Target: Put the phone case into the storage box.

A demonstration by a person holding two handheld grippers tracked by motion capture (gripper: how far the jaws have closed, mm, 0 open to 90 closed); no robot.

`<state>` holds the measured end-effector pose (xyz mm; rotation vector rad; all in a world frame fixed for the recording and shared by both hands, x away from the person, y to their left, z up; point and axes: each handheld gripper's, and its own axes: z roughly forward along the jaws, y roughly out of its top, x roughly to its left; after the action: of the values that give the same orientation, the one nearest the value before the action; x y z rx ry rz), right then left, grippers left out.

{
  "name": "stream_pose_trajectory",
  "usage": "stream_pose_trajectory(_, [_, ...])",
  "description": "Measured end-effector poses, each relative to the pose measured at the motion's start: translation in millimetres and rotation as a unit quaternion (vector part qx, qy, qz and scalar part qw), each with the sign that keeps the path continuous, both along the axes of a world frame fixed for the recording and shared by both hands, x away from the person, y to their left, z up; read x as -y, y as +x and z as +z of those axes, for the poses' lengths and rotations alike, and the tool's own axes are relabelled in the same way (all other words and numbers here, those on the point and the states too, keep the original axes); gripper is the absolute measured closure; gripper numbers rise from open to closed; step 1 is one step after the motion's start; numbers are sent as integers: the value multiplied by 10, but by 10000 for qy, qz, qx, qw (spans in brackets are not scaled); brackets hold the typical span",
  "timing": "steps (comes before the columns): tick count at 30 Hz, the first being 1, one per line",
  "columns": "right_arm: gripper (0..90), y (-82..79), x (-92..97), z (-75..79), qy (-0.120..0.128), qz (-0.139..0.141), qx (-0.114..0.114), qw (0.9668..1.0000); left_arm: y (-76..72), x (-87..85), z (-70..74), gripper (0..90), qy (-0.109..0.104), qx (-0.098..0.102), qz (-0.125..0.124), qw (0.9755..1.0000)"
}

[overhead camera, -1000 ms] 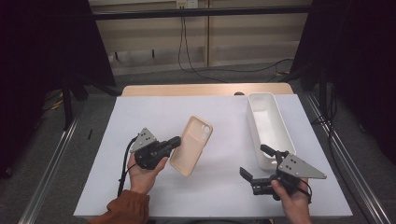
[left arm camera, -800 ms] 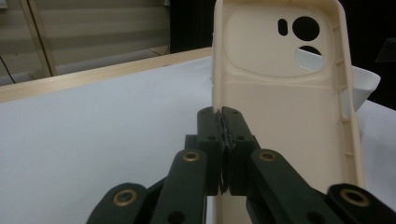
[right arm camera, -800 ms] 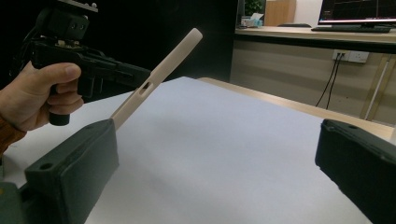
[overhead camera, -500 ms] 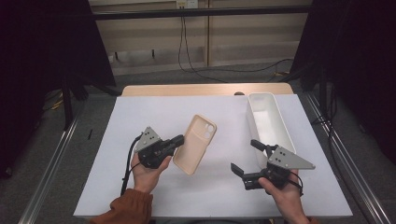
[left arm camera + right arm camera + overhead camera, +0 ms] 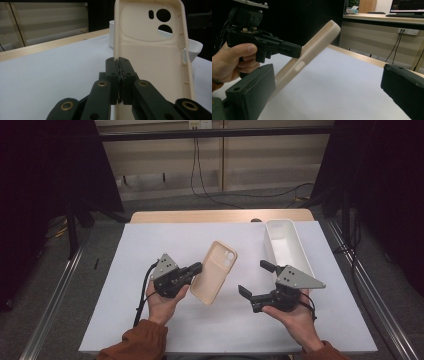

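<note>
Jaws first: your left gripper point(image 5: 196, 268) is clamped on the long edge of the phone case point(image 5: 214, 272), pads pinched tight on the rim in the left gripper view point(image 5: 119, 65). Your right gripper point(image 5: 255, 279) has its jaws spread wide, nothing between them; in the right gripper view both black jaws sit far apart at the frame's bottom corners point(image 5: 329, 92).

Case is beige, camera cutouts point(image 5: 162, 19) at its far end, inner side facing the left gripper's camera. From the right gripper view it's lifted off the surface and tilted, far end up point(image 5: 312, 53). In the high view it sits over the middle of the tabletop, closer to the near edge than the far one. Your right gripper is just beside it, toward the right edge, not touching.

Surface: white sheet point(image 5: 150, 245) covers most of the tabletop, bare wood strip point(image 5: 200, 216) along the far edge. White oblong tray point(image 5: 285, 247) lies along the right edge, running from the far right corner toward the near side; your right gripper's grey plate point(image 5: 296, 277) overlaps its near end in the high view.

Room: dark curtains point(image 5: 45, 170) both sides, pale panelled wall point(image 5: 165, 157) behind, black cables point(image 5: 200, 175) hanging down it to a grey floor. Metal rails point(image 5: 50, 305) flank the table. Right gripper view also catches a wooden desk with a monitor point(image 5: 407, 6) and a wall socket point(image 5: 408, 31)
</note>
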<state>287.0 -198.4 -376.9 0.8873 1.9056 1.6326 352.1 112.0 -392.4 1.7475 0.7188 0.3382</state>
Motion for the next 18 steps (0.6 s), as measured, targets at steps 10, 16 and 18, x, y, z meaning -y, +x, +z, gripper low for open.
stream_pose_trajectory(10, [27,117,-74,2,43,72,-45,10000,-42,26,-1,876,-13,66,3,10000])
stream_pose_trajectory(16, [101,191,-136,44,55,157,-35,9999,-43,31,0,876,-16,75,10,10000])
stream_pose_trajectory(18, [117,218,-163,53,60,178,-66,9998,-44,28,0,876,-32,98,19,9999])
